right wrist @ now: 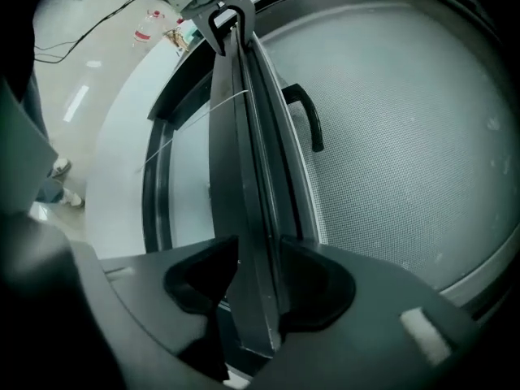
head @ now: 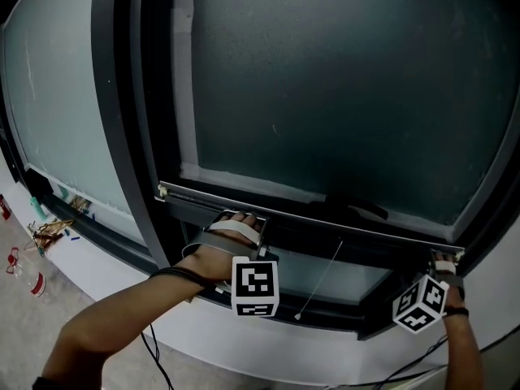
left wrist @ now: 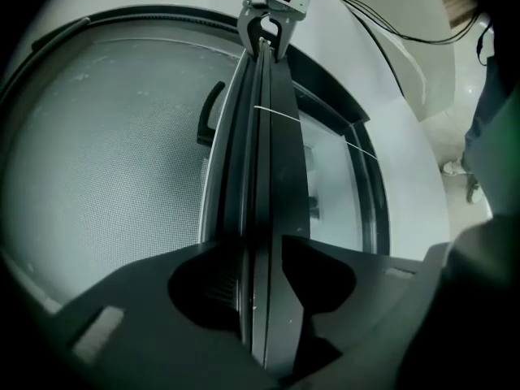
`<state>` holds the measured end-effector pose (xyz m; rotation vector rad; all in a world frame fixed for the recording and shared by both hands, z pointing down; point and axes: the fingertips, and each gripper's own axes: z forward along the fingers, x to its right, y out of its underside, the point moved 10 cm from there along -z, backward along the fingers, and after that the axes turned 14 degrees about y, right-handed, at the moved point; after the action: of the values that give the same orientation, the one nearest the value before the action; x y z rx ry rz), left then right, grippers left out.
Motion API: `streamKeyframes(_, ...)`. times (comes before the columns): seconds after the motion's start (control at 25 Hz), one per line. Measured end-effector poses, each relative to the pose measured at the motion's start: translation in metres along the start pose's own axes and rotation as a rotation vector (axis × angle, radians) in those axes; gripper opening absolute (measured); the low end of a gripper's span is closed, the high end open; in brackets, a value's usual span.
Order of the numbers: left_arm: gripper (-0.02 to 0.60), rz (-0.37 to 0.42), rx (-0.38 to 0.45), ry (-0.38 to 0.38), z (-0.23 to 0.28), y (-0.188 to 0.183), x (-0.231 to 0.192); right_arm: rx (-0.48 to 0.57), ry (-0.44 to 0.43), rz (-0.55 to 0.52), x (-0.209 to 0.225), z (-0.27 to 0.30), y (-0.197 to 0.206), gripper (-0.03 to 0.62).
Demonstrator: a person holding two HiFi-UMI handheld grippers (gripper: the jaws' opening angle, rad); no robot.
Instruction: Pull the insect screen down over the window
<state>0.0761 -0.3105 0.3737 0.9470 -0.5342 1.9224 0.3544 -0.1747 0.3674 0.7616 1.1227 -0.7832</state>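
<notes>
Left gripper [left wrist: 260, 239] fingers apart astride the screen bar [left wrist: 264, 153]; right gripper [right wrist: 259, 238] likewise.

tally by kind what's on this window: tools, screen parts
tools: 2
screen: 1
bar: 1
handle: 1
cord: 1
total: 6

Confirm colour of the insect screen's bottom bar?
Black or very dark grey. The bottom bar shows best in the left gripper view.
</notes>
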Motion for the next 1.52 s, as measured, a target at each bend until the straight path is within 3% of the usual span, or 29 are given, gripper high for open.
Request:
streamKeyframes(0.12, 0.167, -0.005, -0.005, -0.018, 0.003, -0.001, 0.001, -0.002, 0.027, 0.011, -0.004, 0.002, 0.000, 0.221)
streamKeyframes(0.24, 0.164, -0.005, -0.012, -0.011, 0.010, -0.002, 0.002, -0.018, 0.041, 0.001, -0.010, 0.007, 0.001, 0.186)
streamKeyframes(0.56, 0.172, -0.001, -0.010, -0.021, 0.015, -0.002, 0.007, -0.042, 0.098, -0.006, -0.018, 0.008, -0.001, 0.187)
streamKeyframes(0.72, 0.178, 0.021, -0.013, -0.063, 0.022, 0.000, 0.005, -0.058, 0.144, -0.007, -0.021, 0.015, -0.004, 0.189)
streamKeyframes(0.88, 0.134, 0.026, -0.008, -0.100, 0.024, 0.002, 0.000, -0.050, 0.173, 0.022, -0.018, 0.020, -0.005, 0.152)
streamKeyframes(1.04, 0.109, 0.019, -0.005, -0.091, 0.023, 0.000, -0.001, -0.057, 0.166, 0.061, -0.014, 0.019, -0.005, 0.121)
streamKeyframes(1.16, 0.200, -0.011, 0.005, -0.048, 0.021, 0.000, 0.004, -0.063, 0.136, 0.082, -0.017, 0.016, -0.006, 0.204)
streamKeyframes(1.52, 0.184, 0.009, -0.013, -0.055, 0.013, -0.002, 0.006, -0.056, 0.149, 0.056, -0.015, 0.010, -0.004, 0.181)
